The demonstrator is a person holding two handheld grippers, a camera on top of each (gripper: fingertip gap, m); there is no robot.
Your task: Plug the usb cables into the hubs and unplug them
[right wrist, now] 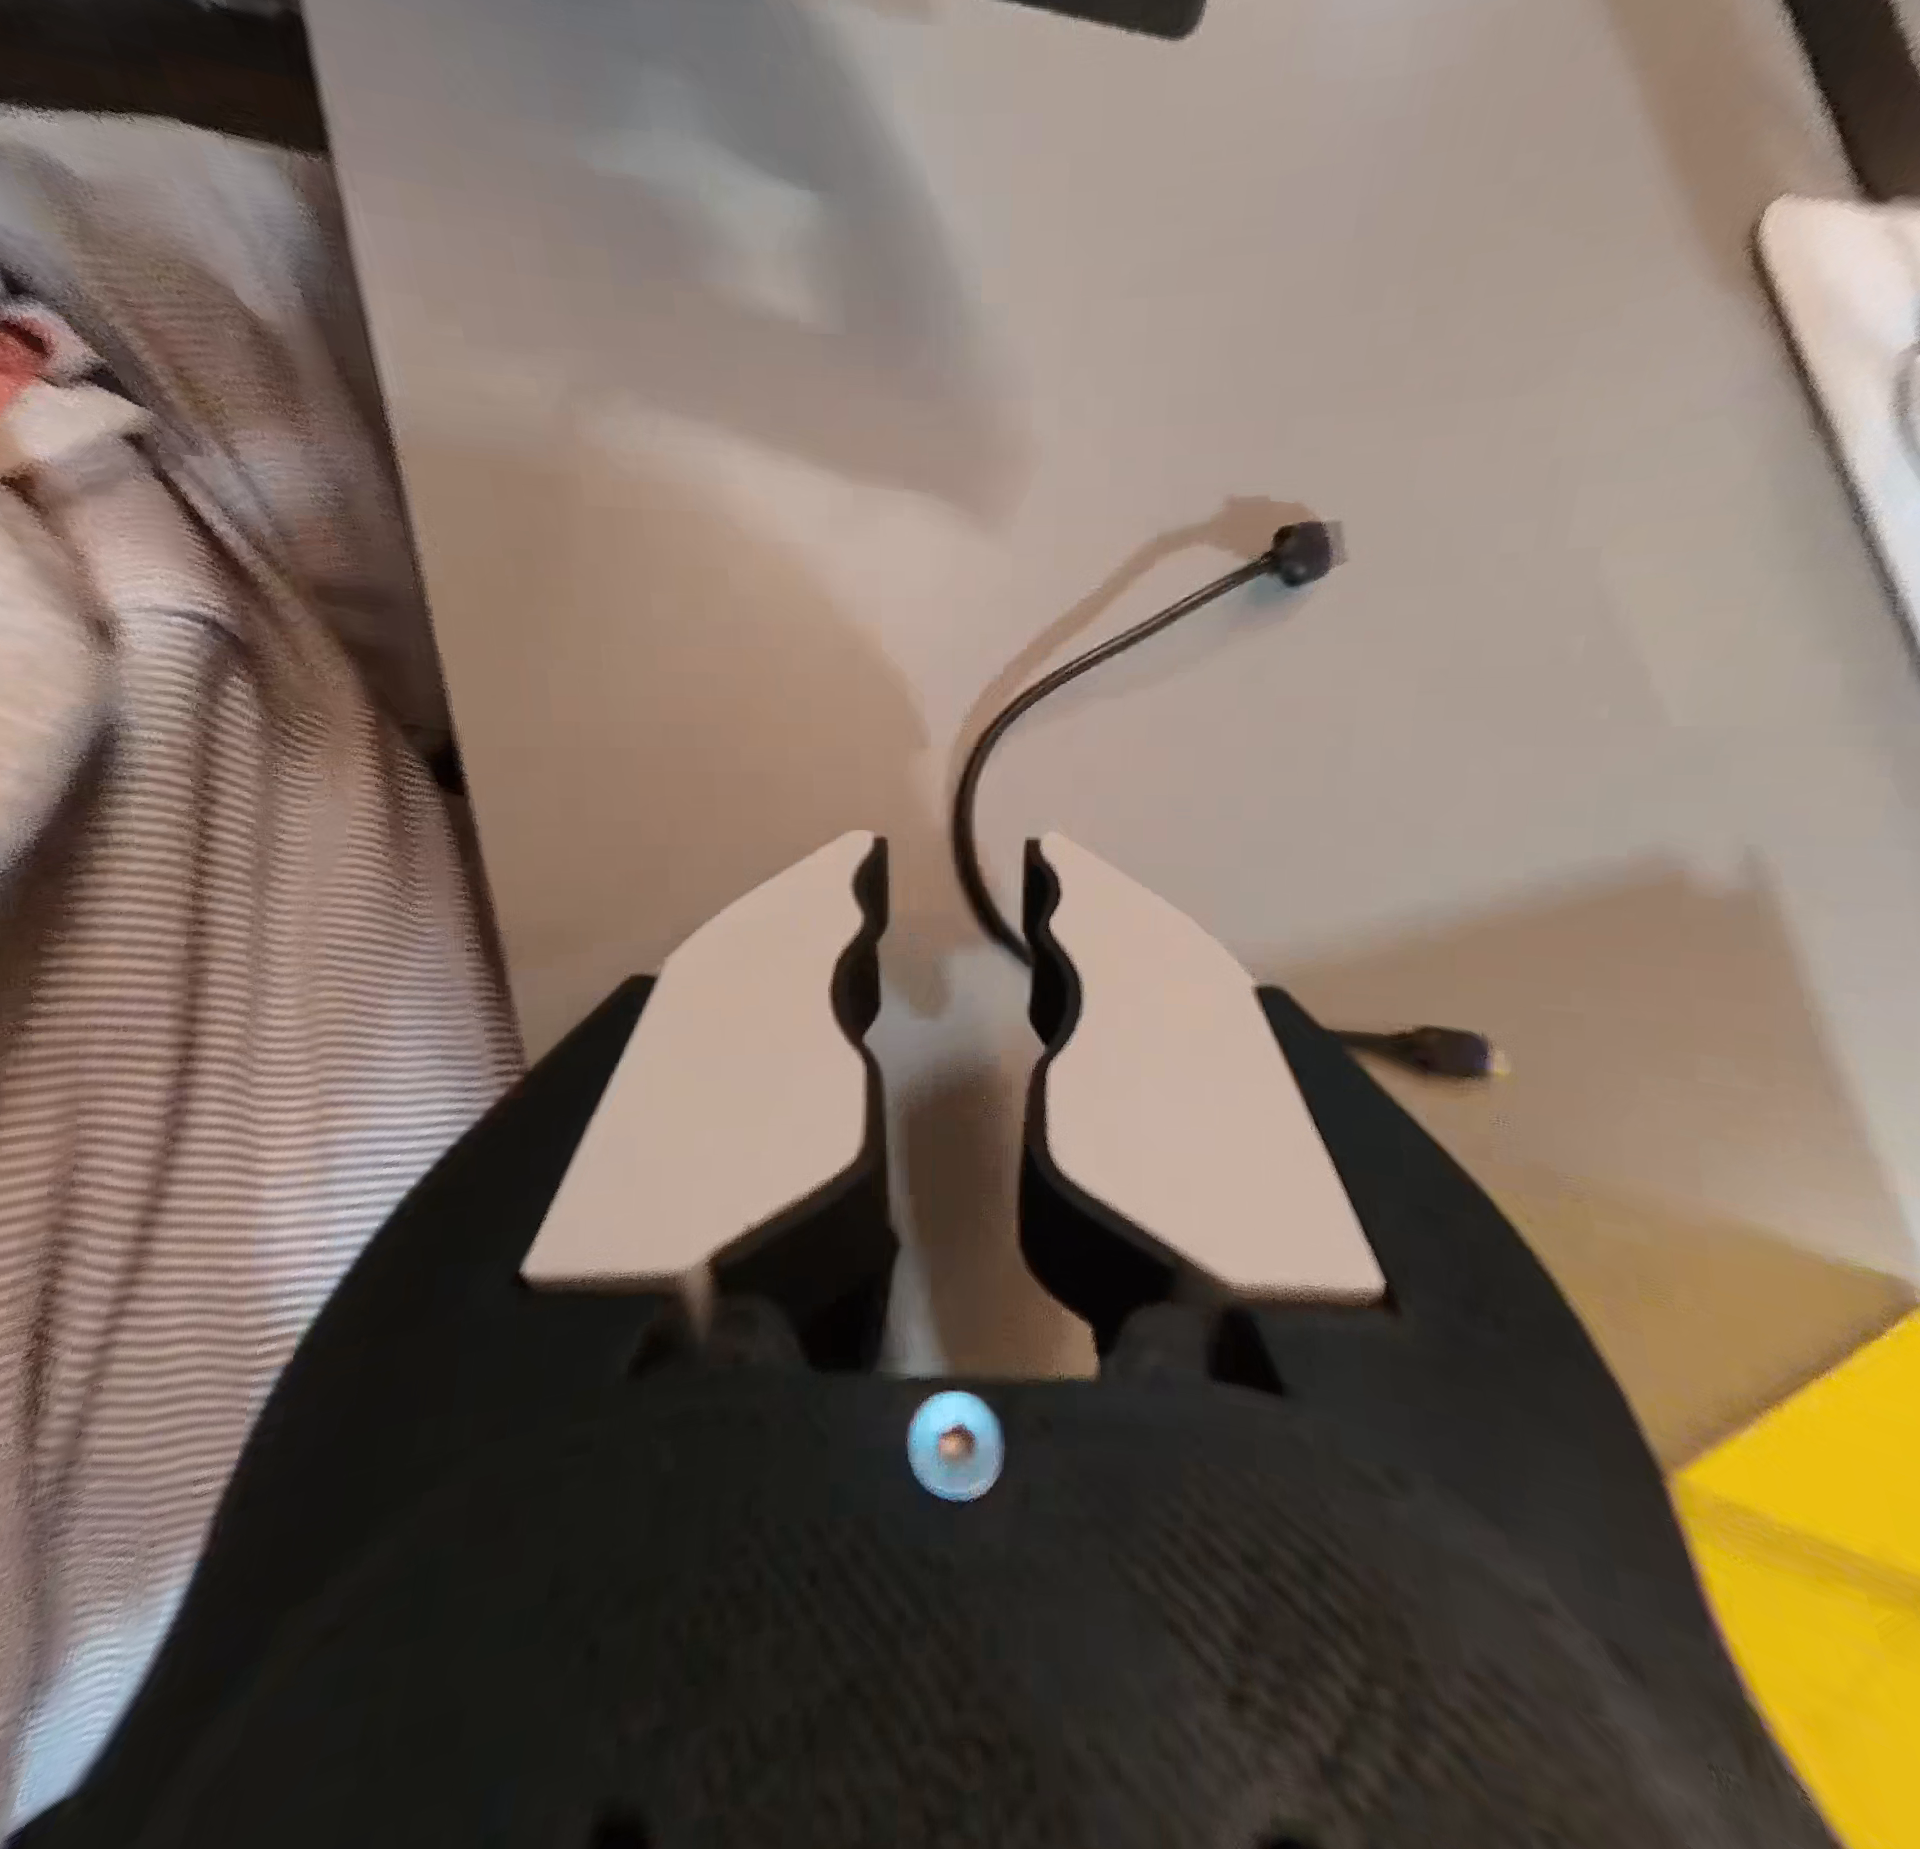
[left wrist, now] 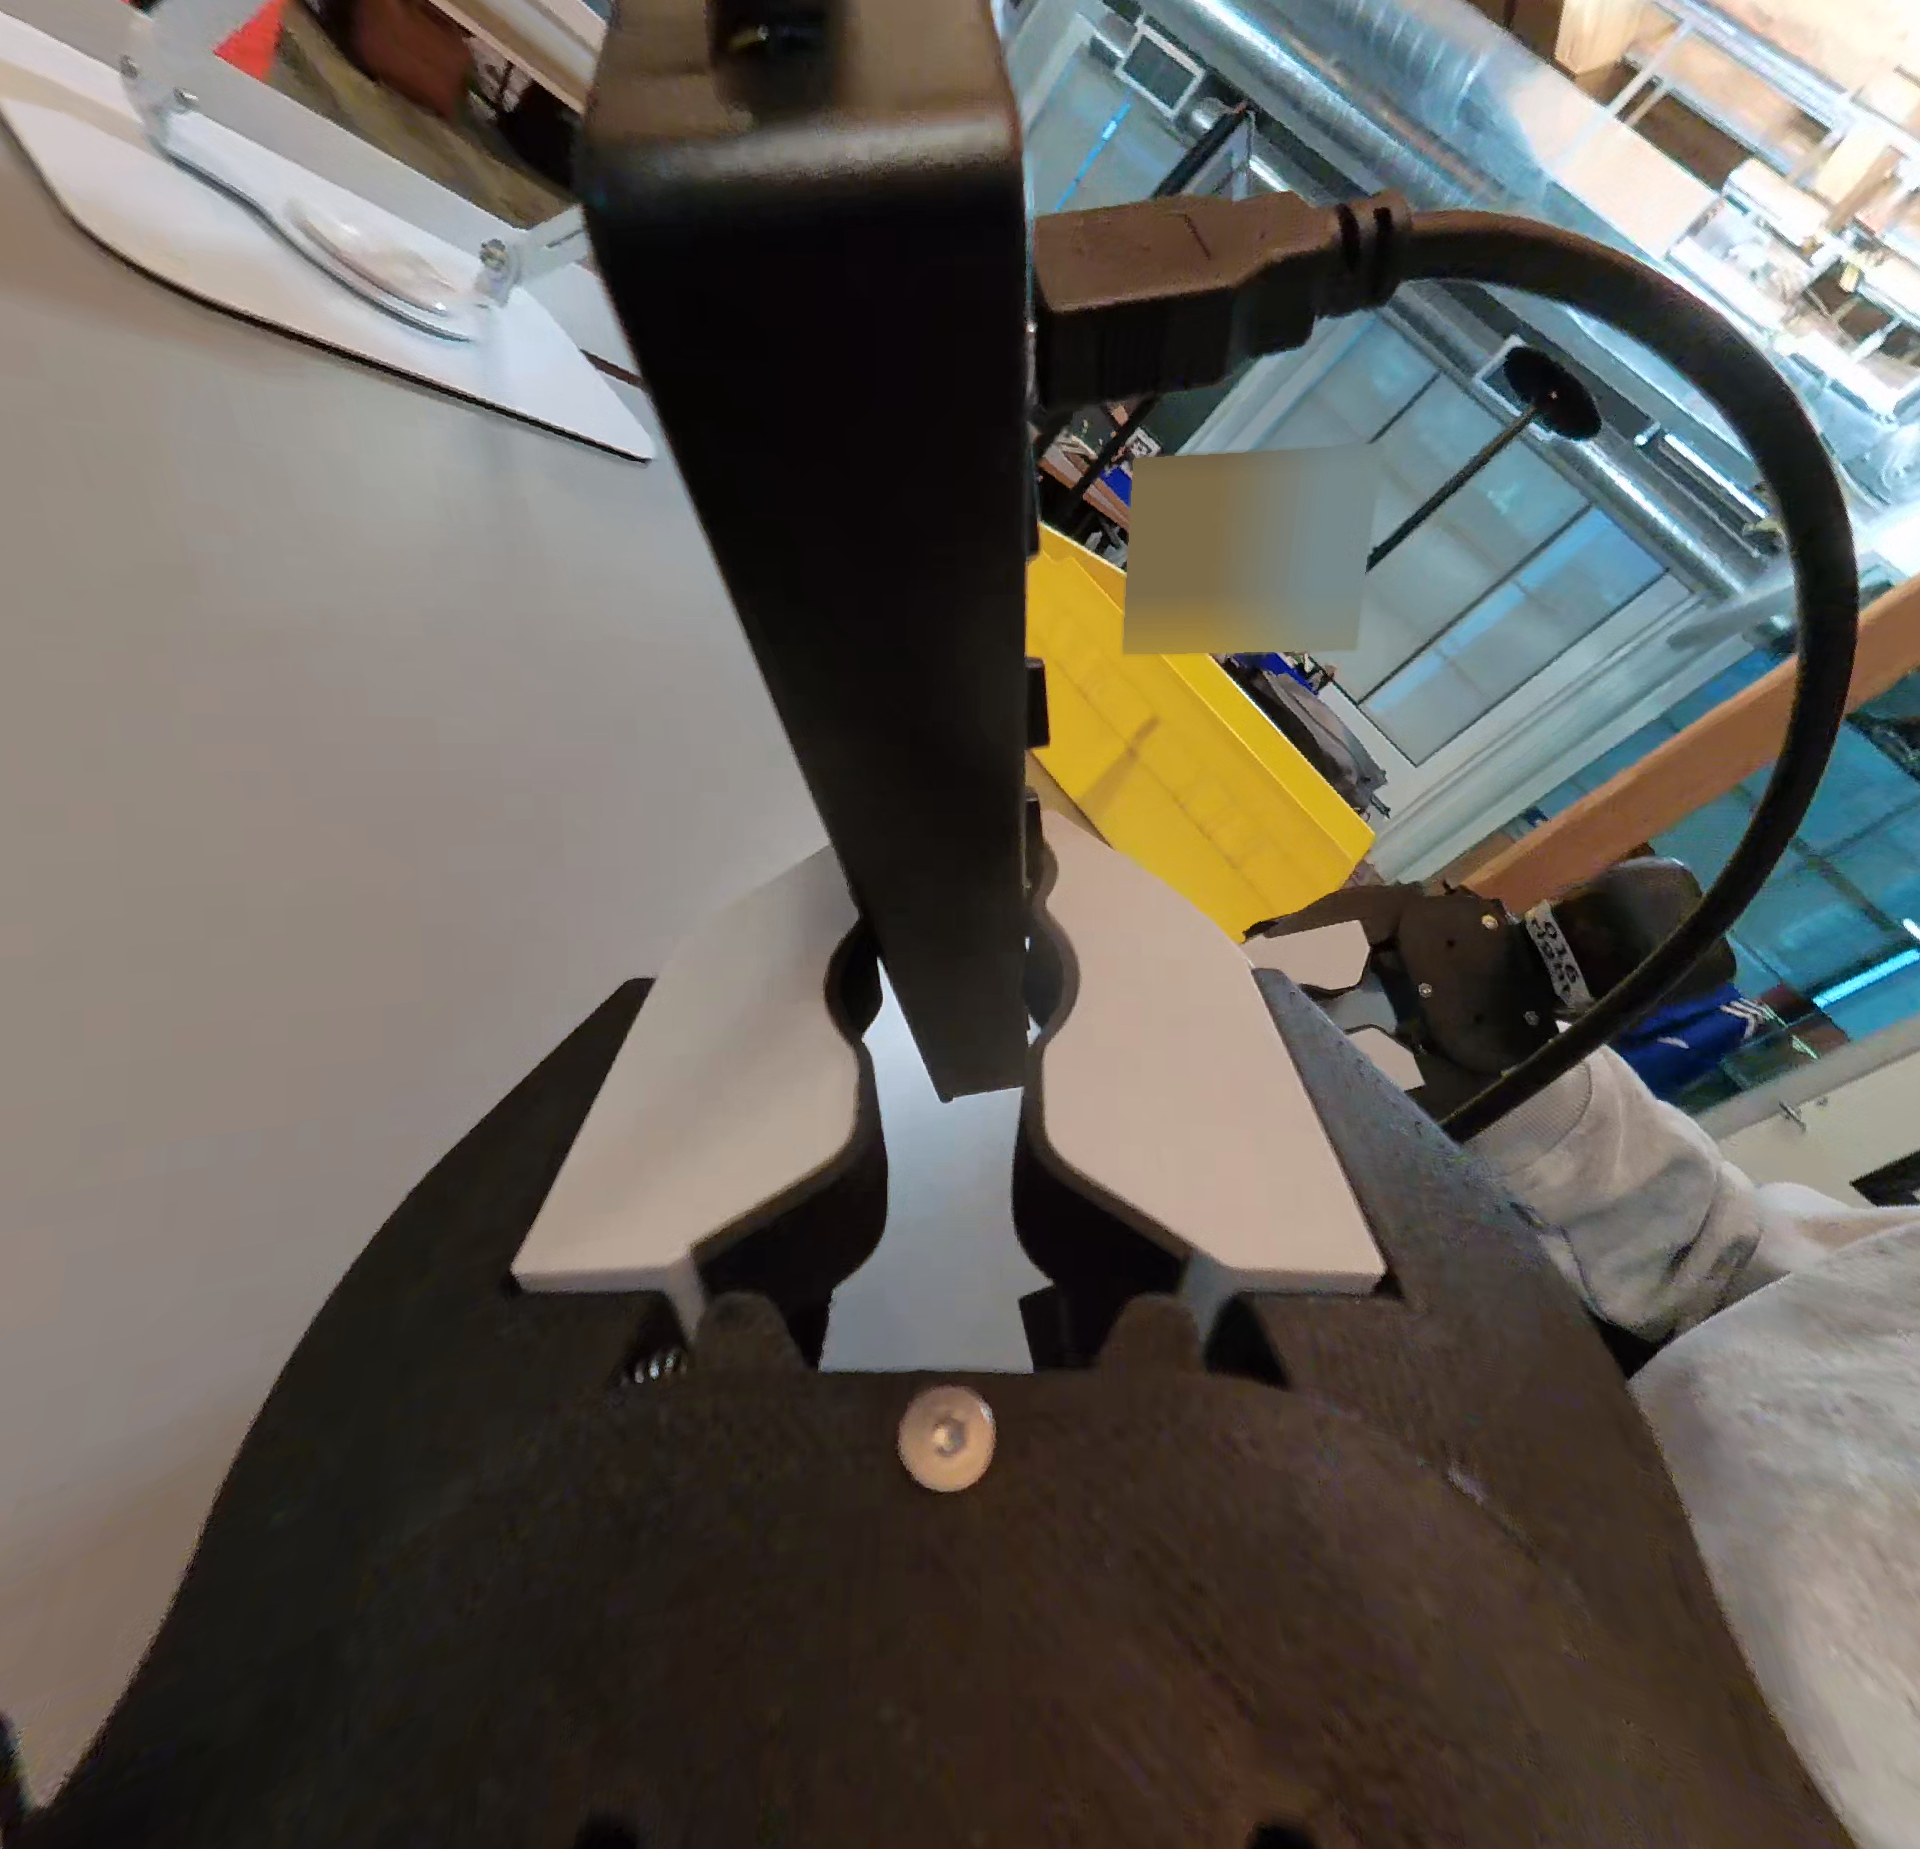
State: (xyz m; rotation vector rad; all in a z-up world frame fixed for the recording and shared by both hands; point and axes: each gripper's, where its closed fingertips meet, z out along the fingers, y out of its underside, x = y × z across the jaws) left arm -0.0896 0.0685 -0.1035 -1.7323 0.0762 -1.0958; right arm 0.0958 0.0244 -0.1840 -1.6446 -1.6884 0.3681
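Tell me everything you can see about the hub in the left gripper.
The hub is a slim black slab, matte plastic by its look, held upright and lifted off the table. The left hand-held gripper clamps its lower end between pale fingers. A black USB plug sits in its right edge, its cable looping down.

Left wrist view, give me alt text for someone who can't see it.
The left gripper clamps a flat black USB hub held upright above a grey table, with a black USB cable plugged into its right side. The cable loops down past a yellow bin.

Left claw (left wrist: 948, 958) clamped, right claw (right wrist: 956, 864) parted.
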